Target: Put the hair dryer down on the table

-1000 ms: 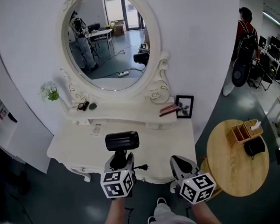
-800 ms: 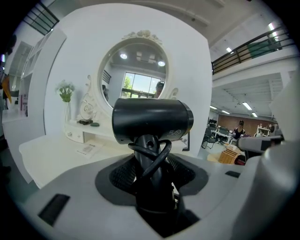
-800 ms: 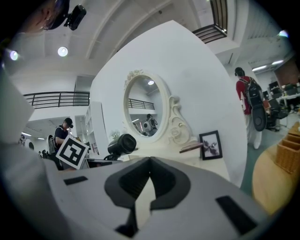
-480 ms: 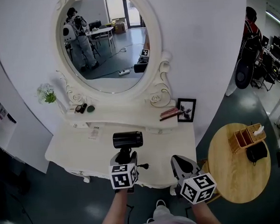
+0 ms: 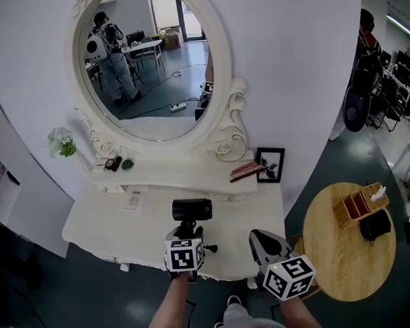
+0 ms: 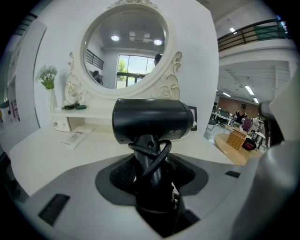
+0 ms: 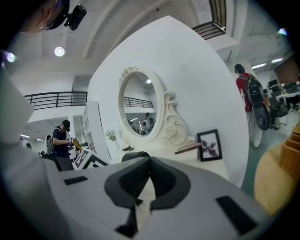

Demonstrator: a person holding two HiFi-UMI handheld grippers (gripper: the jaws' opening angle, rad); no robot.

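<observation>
View from above and along each tool. The left hand-held gripper [image 5: 187,233] is closed on the handle of the black hair dryer [image 5: 192,210], its dark ribbed pads pressing the handle from both sides (the jaws stand wide because the handle is thick). The dryer is upright: handle down in the jaws, short cylindrical barrel [image 6: 152,119] lying crosswise on top, its black cord looped round the handle. It hangs over the front half of the white dressing bench [image 5: 97,218], towards the middle; whether it touches the bench top cannot be told.

The right hand-held gripper [image 5: 262,238] is at the bench's front right corner, just beside the left one. Its jaw tips [image 7: 150,159] meet, with nothing between them.

At the back of the bench stands the oval mirror in a carved white frame [image 5: 150,59]. On the raised shelf below it are a small vase of white flowers [image 5: 64,142] at the left end and a black-framed picture [image 5: 270,165] at the right end. A printed paper card [image 5: 132,200] lies flat on the bench top, left of the dryer. A round wooden side bench [image 5: 336,269] stands to the right, carrying a wicker box [image 5: 360,202] and a black pouch [image 5: 374,227].
</observation>
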